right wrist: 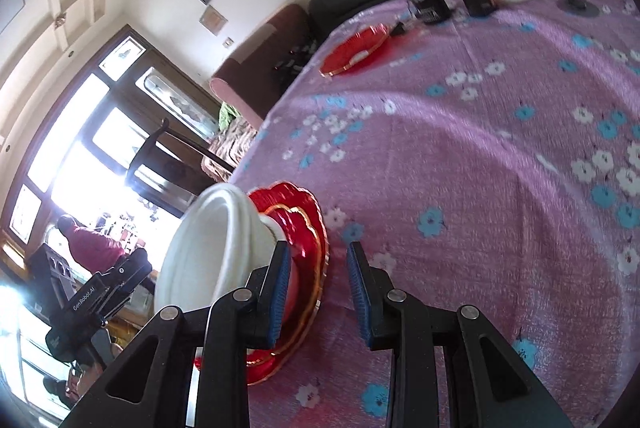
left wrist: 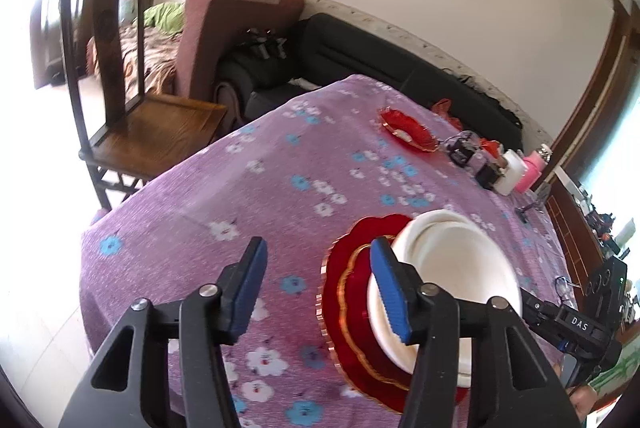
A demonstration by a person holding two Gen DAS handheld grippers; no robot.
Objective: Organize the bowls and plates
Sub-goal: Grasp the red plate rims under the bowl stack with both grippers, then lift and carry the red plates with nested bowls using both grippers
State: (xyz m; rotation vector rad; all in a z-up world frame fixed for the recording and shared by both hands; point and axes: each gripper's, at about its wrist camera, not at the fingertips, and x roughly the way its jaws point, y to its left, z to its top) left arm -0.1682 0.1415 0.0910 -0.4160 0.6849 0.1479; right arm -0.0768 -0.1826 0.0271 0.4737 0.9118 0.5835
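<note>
Plainly, the stack sits low and centre-right in the left wrist view: two nested white ceramic bowls (left wrist: pixel 456 268) resting on a red scalloped glass plate with a gold rim (left wrist: pixel 348 304), itself on the purple flowered tablecloth (left wrist: pixel 224 187). A second red glass plate (left wrist: pixel 408 129) lies alone toward the upper right, well apart from the stack. The left gripper (left wrist: pixel 320 288) stands open with nothing between its blue pads; the near pad overlaps the bowls' rim in the picture, though whether it touches them cannot be told. The right gripper (right wrist: pixel 318 292) is part open and empty too, its left pad just in front of the red plate's edge. The bowls look stiff, glazed and slippery, fairly heavy when nested, and likely to chip; the glass plate is thinner and more brittle. A pinch across a bowl's rim wall should hold best, and the plate by its raised fluted edge. Both gripper frames cut off the stack's near side, the small dark items at the table's far end are blurred, and the bright window washes out the left of the right wrist view.
</note>
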